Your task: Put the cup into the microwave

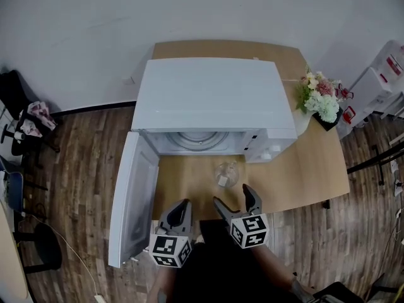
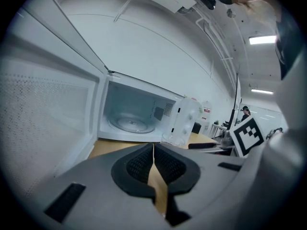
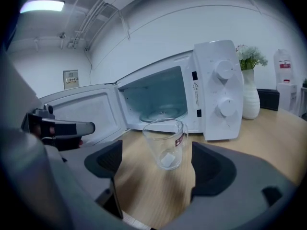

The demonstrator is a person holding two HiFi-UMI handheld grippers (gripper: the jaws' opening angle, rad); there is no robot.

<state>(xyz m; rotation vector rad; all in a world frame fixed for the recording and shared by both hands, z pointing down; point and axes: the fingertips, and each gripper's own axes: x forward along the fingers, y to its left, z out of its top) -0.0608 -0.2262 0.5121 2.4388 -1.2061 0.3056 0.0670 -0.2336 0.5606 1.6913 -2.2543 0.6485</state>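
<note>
The left claw [image 1: 183, 204] and the right claw [image 1: 231, 194] are seen nearest the head camera, side by side over the near edge of the table [image 1: 303, 169], each with its marker cube. The left claw's jaws are closed on one another with nothing between them. This is settled only in the left gripper view, since from above they are seen as one dark wedge. The right claw's jaws are spread wide and nothing is gripped.

The cup [image 1: 227, 174] is stood upright on the table just ahead of the right claw's tips, in line with the gap and touched by neither pad. It lies ahead and to the right of the left claw. Beyond the cup the microwave [image 1: 214, 96] is set, with its door [image 1: 132, 201] swung out to the left of the left claw, and the turntable [image 1: 201, 141] is seen inside.

Only in the right gripper view are a dark label on the cup, a small white patch at its bottom and the two dials [image 3: 224, 71] made out. Flowers [image 1: 320, 96] are placed well to the right of the right claw, and a white vase [image 3: 252, 99] under them is shown in the right gripper view.
</note>
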